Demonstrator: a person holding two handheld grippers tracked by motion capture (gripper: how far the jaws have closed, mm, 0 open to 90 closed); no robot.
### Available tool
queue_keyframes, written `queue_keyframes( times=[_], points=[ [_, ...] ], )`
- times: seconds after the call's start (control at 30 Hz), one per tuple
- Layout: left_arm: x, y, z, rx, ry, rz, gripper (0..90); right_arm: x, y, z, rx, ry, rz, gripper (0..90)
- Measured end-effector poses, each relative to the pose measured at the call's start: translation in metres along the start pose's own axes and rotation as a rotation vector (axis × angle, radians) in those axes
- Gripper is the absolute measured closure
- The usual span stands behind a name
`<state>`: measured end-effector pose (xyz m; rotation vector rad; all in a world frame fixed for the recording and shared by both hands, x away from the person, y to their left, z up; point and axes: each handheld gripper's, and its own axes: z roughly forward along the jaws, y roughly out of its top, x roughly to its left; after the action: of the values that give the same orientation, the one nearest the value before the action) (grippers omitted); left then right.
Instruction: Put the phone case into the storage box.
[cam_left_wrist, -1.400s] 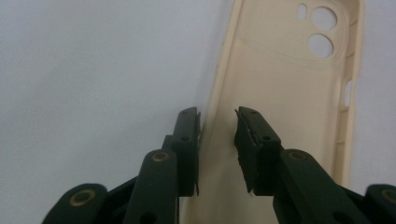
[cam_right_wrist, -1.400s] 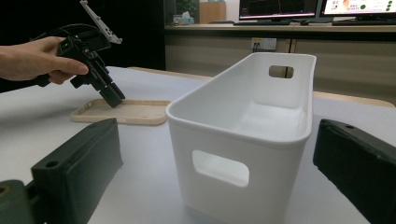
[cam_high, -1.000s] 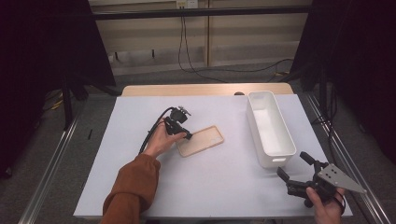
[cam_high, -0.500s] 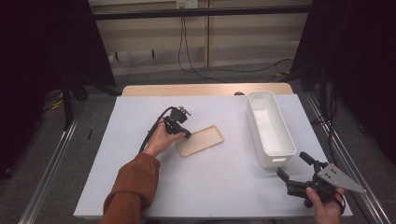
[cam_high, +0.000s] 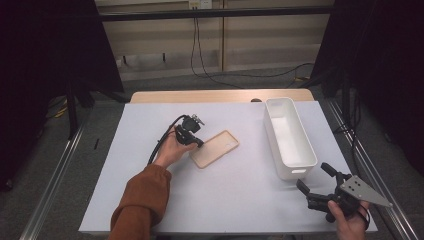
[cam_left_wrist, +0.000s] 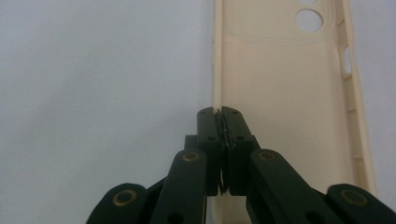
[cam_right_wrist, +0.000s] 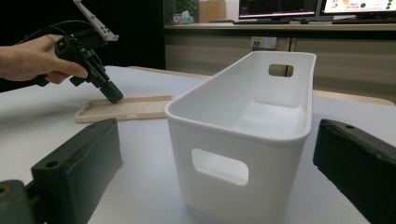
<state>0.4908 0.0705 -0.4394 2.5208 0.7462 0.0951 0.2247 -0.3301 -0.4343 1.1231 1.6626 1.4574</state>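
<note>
A white sheet (cam_high: 225, 200) covers the table, with a strip of bare wood (cam_high: 220, 95) at the far edge. Around it the room is dark: black curtains at both sides, cables hanging on the back wall, and monitors on a counter in the right gripper view.

The beige phone case (cam_high: 215, 148) lies flat near the middle of the sheet, its hollow side up (the camera hole is at the far end). The left gripper (cam_high: 196, 143) points down at the case's near-left long edge. Its jaws have just been closing, and now they pinch the thin side wall of the case (cam_left_wrist: 285, 93) between them, almost fully together.

A white plastic bin (cam_high: 289, 136) stands to the right of the case, well apart from it. The right gripper (cam_high: 314, 179) is near the bin's front end, its jaws wide apart and holding nothing.
</note>
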Motion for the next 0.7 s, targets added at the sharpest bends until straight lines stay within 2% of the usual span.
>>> queue_keyframes(
  times=[0.03, 0.13, 0.27, 0.3, 0.37, 0.53, 0.7],
  points=[
    [0.000, -0.001, 0.000, -0.001, 0.002, 0.009, 87.7, 0.000, 0.000, 0.000, 0.001, -0.001, 0.000, 0.6],
    [-0.001, -0.003, 0.000, -0.022, 0.005, -0.008, 87.8, 0.000, 0.000, 0.000, 0.000, -0.001, 0.001, 0.6],
    [0.001, -0.004, -0.001, -0.020, 0.003, -0.002, 87.8, 0.000, 0.000, 0.000, 0.000, -0.001, 0.001, 0.6],
    [0.001, -0.005, -0.002, -0.026, 0.003, -0.022, 87.8, 0.000, 0.000, 0.000, 0.000, -0.001, 0.001, 0.6],
    [0.001, -0.005, -0.002, -0.032, 0.003, -0.023, 87.8, 0.000, 0.000, 0.000, 0.001, 0.000, 0.001, 0.6],
    [0.005, -0.010, -0.004, -0.062, 0.002, -0.075, 87.8, 0.000, 0.000, 0.000, 0.000, -0.002, 0.001, 0.6],
    [0.006, -0.012, -0.007, -0.073, 0.005, -0.074, 87.8, -0.001, 0.000, 0.000, 0.000, -0.003, 0.001, 0.6]
  ],
)
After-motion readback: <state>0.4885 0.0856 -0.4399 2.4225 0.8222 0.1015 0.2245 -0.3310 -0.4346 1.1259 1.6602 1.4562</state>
